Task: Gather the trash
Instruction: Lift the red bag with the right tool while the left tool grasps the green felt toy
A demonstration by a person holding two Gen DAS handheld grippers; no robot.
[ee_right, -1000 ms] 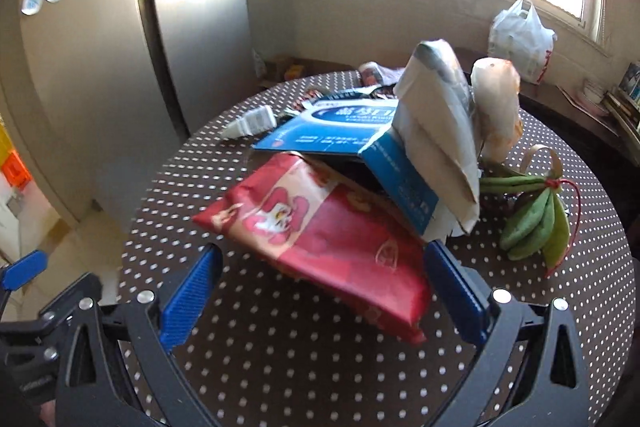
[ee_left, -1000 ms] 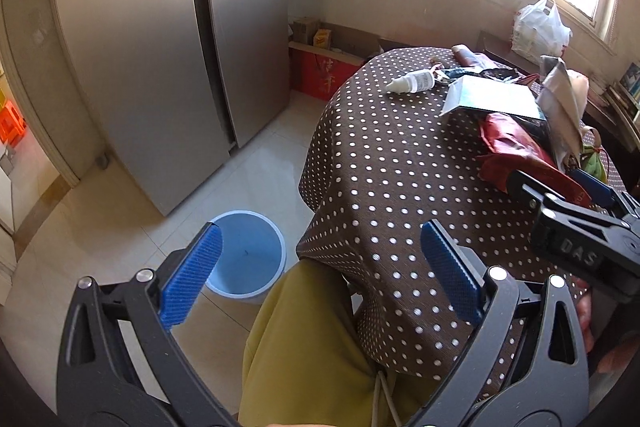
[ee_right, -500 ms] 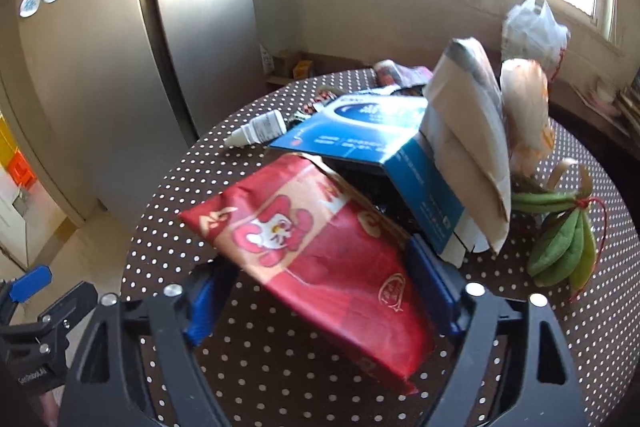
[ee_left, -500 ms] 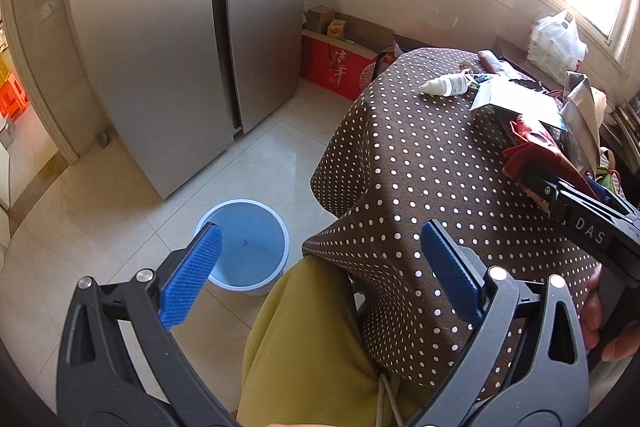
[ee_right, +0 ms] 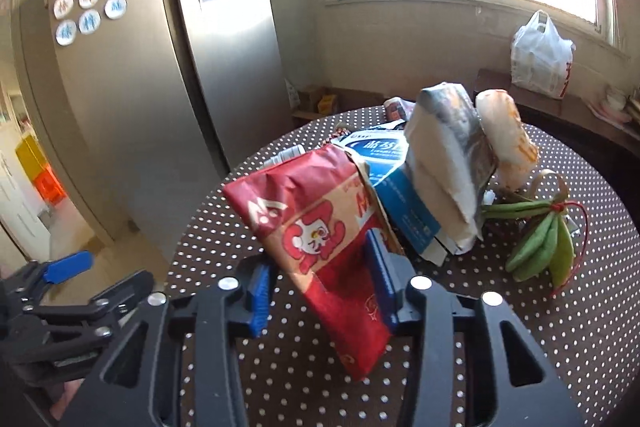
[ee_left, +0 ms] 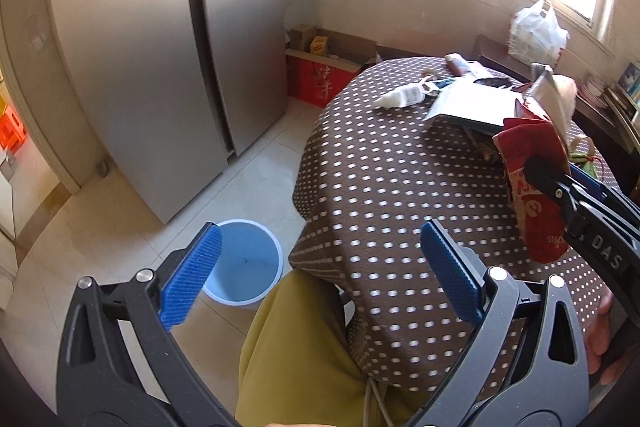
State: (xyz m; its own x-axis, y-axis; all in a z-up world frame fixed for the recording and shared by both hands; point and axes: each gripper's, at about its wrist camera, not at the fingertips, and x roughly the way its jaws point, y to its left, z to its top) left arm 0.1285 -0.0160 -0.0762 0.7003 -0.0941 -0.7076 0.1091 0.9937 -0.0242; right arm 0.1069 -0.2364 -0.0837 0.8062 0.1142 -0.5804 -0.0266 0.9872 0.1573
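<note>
One red snack bag [ee_right: 320, 239] is sitting clenched in the right claw [ee_right: 320, 283], now lifted off the polka-dot desk [ee_right: 460, 327] where it was lying earlier. The left claw [ee_left: 316, 271] is hanging released above one blue bin [ee_left: 244, 263].

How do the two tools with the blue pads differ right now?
The right tool is closed on a red snack bag, lifted and tilted above the dotted table; the left tool is wide open and holds nothing. The right one is over the table, while the left one is beside it, above the floor and a blue bin. Both have black frames.
</note>
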